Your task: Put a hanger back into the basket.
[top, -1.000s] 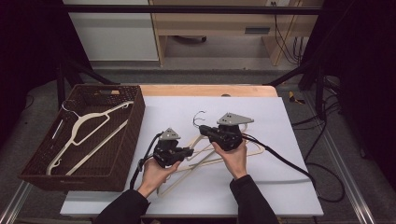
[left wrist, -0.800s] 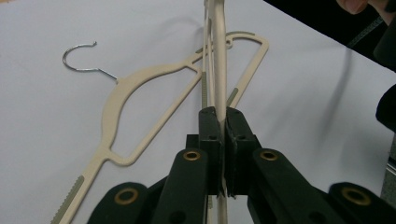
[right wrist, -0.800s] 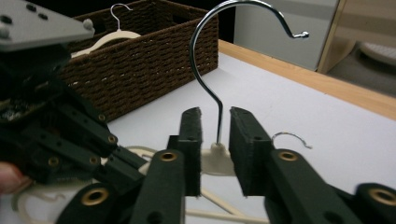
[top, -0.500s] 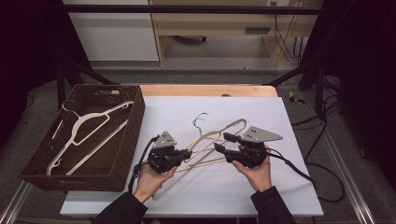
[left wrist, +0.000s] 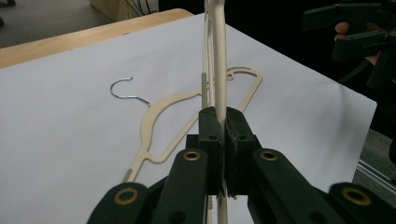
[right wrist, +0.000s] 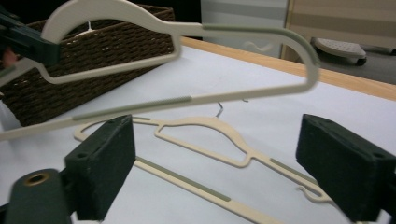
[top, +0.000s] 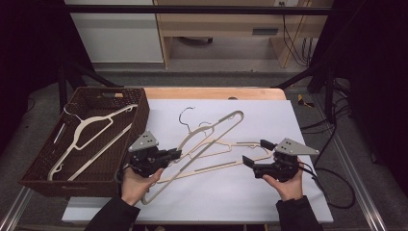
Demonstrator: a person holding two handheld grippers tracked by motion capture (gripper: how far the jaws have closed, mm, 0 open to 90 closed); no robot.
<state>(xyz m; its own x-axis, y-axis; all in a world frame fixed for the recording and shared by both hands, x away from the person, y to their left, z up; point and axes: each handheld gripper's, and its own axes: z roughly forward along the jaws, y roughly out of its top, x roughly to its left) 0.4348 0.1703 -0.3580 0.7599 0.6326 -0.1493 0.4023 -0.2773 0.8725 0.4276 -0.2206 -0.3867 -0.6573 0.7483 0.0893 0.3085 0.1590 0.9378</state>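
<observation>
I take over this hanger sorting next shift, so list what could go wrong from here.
1. The left gripper alone pinches the raised hanger by one thin bar, so it may pivot or slip.
2. Its far end hangs over the hanger on the table, whose hook lies close, so the two could snag.
3. The right gripper, jaws just opened with nothing between them, sits near the table hanger and could nudge it.

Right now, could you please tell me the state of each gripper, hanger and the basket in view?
Left gripper: shut on the raised hanger.
Right gripper: jaws just been opening, nothing between them.
Raised hanger: lifted off the table, tilted.
Second hanger: lying flat on the white table.
Basket: open-topped, one hanger inside.
</observation>
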